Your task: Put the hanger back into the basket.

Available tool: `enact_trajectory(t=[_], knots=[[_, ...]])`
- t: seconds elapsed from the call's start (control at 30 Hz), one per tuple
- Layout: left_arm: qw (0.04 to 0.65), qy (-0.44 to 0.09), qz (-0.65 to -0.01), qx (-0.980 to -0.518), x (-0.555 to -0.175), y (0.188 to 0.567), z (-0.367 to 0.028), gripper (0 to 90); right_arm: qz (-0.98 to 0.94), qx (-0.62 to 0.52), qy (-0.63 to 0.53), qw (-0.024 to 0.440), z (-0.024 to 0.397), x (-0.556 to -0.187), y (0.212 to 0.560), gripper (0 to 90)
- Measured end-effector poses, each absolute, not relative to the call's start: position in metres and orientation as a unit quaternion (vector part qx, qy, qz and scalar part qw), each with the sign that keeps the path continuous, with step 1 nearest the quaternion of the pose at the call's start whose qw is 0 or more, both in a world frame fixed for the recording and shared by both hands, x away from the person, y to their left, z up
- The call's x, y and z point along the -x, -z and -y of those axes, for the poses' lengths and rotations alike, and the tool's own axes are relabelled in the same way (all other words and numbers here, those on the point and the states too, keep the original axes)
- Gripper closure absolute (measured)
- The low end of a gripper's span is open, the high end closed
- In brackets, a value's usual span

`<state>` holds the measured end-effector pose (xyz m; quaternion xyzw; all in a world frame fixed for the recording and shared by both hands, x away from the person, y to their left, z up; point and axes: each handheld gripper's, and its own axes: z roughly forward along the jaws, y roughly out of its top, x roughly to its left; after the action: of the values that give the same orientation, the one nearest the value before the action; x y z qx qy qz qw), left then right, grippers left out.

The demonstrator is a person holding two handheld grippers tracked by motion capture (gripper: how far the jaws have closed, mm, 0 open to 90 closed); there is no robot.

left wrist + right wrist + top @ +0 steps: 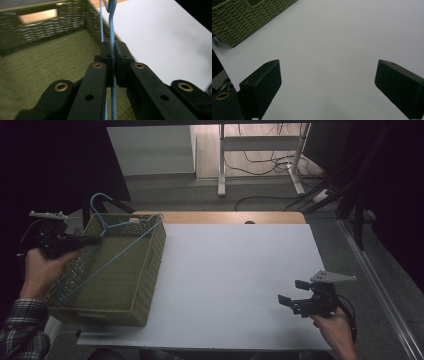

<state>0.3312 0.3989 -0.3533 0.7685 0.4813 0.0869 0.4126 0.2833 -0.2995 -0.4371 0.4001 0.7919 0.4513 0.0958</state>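
hanger (117,245) in woven basket (150,270), pinched by left gripper (95,240); white table (235,280) adjacent.

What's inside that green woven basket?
A blue wire hanger lies slanted in the basket, its hook poking over the far rim. The left tongs are shut on its wire. The woven floor looks otherwise bare, though the near wall and the tongs hide part of it.
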Motion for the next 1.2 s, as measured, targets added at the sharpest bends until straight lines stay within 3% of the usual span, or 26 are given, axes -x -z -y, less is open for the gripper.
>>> enact_trajectory(t=[0.53, 0.73, 0.87, 1.07, 1.2], knots=[[0.401, -0.08, -0.509, -0.757, -0.348, 0.419, -0.416, 87.6, -0.795, -0.412, -0.435, 0.093, 0.303, -0.278, 0.448, 6.2], [0.353, -0.083, -0.544, -0.757, -0.356, 0.454, -0.414, 87.3, -0.792, -0.412, -0.442, 0.088, 0.303, -0.277, 0.451, 5.8], [0.295, -0.109, -0.56, -0.766, -0.356, 0.458, -0.413, 85.9, -0.797, -0.407, -0.438, 0.087, 0.301, -0.276, 0.454, 5.5], [0.304, -0.17, -0.559, -0.752, -0.344, 0.438, -0.402, 53.8, -0.801, -0.401, -0.434, 0.1, 0.299, -0.274, 0.453, 4.6], [0.345, -0.178, -0.525, -0.757, -0.327, 0.422, -0.382, 35.0, -0.799, -0.398, -0.437, 0.112, 0.3, -0.272, 0.45, 3.4]])
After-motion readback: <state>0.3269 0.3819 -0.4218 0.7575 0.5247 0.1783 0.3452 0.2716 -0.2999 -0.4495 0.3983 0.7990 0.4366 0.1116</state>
